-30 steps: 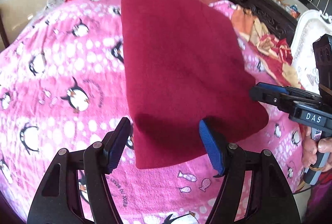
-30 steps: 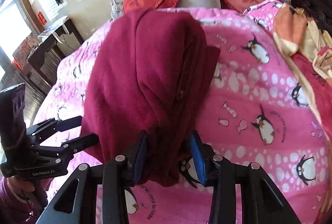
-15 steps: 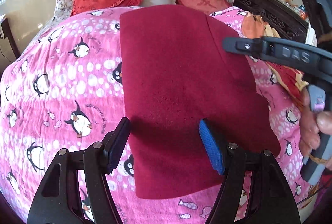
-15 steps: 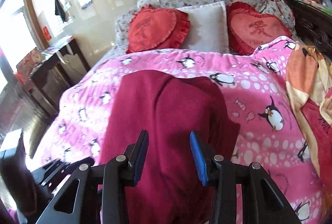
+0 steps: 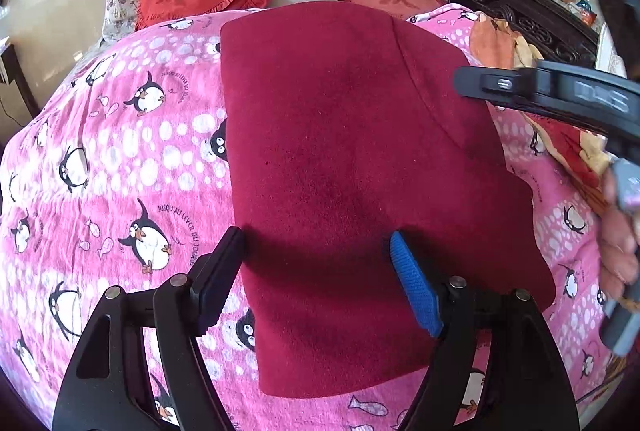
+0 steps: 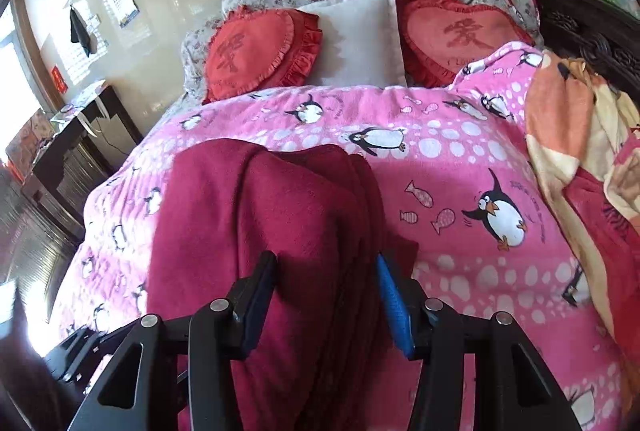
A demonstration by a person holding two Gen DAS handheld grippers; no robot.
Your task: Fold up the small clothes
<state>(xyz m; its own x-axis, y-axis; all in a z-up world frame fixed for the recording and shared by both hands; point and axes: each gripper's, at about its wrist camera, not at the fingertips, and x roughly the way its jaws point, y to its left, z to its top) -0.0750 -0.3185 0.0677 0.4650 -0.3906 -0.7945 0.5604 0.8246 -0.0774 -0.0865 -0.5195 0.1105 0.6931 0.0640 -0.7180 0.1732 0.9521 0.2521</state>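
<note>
One bed fills the room, under a pink penguin blanket (image 5: 120,167). The dark red garment (image 5: 352,167) lies folded flat on it. Two red heart cushions (image 6: 260,55) flank a white pillow (image 6: 360,39). Both the left hand-held gripper (image 5: 316,271) and right hand-held gripper (image 6: 326,295) have just been opening, released above the cloth.

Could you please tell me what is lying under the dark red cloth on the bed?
The dark red cloth lies on the pink penguin blanket, which shows around its edges. Whatever sits beneath the middle of the cloth is covered and cannot be seen.
</note>
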